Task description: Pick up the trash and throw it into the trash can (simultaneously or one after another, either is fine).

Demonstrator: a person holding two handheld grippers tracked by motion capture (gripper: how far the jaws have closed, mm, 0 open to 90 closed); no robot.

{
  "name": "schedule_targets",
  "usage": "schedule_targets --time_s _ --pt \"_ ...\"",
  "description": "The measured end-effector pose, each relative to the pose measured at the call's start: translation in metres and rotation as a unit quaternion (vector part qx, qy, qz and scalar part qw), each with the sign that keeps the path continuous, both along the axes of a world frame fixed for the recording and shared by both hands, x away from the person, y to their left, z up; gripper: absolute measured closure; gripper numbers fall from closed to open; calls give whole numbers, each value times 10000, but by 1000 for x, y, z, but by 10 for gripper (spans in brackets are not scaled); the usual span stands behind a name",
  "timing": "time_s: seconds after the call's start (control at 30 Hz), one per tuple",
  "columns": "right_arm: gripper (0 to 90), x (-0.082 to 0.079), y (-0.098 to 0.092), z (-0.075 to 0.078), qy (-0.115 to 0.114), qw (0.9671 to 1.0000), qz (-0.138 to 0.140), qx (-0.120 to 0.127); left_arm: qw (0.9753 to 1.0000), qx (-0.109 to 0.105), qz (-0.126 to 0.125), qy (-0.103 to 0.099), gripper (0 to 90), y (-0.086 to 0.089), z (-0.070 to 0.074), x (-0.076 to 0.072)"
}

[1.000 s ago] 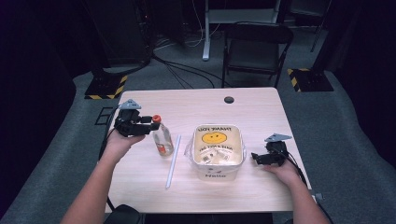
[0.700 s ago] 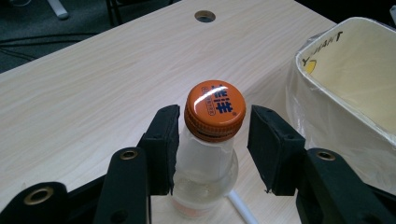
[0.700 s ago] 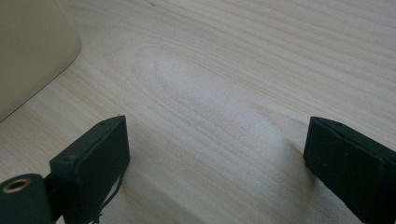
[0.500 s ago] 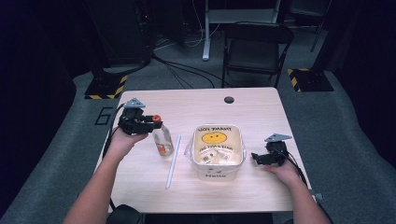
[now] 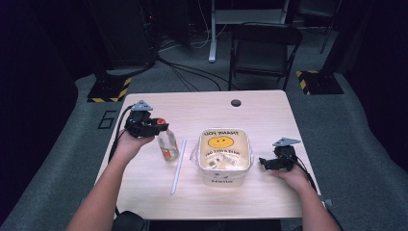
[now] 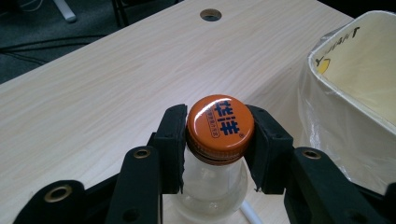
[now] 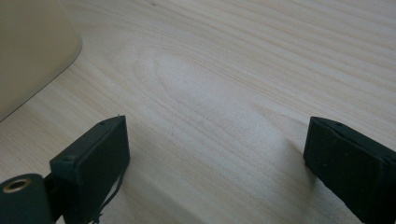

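Left gripper (image 6: pixel 219 140) clamped on orange cap (image 6: pixel 220 123) of clear bottle (image 6: pixel 214 186), pads touching cap at 9 and 3 o'clock. Blue characters printed on cap top. Pale container (image 6: pixel 348 121) w/ plastic liner near, at 3 o'clock. Cable hole (image 6: pixel 210 14) in wood table (image 6: pixel 93 93) at 12 o'clock, well apart. White rod tip just below bottle at 5 o'clock.
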State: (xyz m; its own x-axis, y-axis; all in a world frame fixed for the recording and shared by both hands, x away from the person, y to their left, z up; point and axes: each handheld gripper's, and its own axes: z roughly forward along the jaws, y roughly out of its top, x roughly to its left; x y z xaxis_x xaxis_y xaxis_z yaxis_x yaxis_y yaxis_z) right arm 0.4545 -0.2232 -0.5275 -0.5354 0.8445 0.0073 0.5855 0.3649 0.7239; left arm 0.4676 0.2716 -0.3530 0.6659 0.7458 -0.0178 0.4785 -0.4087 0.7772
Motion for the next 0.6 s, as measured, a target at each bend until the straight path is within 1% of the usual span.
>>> schedule_targets --time_s 0.07,0.1,0.43,0.6 --pt "62 0 0 0 7 10000 -5 5 10000 30 10 -50 613 -2 1 -1" --pt "62 0 0 0 7 10000 -2 5 9999 87 -4 -67 618 -2 2 -1" --pt "62 0 0 0 10 10000 -1 6 9998 170 -19 87 622 -3 6 0" --pt "62 0 0 0 10 10000 -1 6 9996 251 -48 79 624 -4 10 -1"
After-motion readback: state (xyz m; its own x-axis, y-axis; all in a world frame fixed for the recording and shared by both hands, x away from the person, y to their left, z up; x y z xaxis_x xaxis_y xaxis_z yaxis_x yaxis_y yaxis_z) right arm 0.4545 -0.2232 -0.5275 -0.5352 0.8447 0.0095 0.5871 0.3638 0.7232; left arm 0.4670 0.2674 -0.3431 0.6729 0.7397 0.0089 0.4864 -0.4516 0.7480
